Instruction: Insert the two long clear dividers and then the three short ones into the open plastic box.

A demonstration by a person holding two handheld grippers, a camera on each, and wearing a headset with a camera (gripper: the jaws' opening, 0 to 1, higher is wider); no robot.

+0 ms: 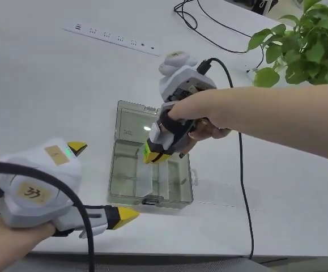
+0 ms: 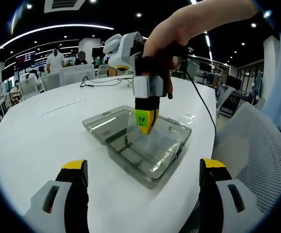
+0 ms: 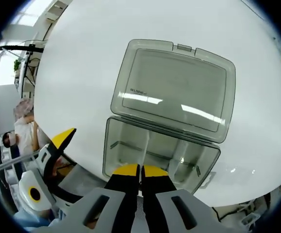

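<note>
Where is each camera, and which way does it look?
Head view: on the person's head, looking down at the open clear plastic box on the white table; hands, left claw and right claw show.
Left gripper view: on the left claw, facing across the table at the box; its open jaws show.
Right gripper view: on the right claw above the box, facing down; its jaws show, shut on a clear divider.
Head and left gripper views show the right claw over the box.

The smoky clear plastic box (image 1: 124,197) lies open, its lid (image 1: 131,122) folded flat at 12 o'clock. A clear divider (image 1: 148,177) stands upright near the tray's middle, running from 6 to 12 o'clock. A second divider (image 3: 178,154) stands beside it at 3 o'clock.
</note>
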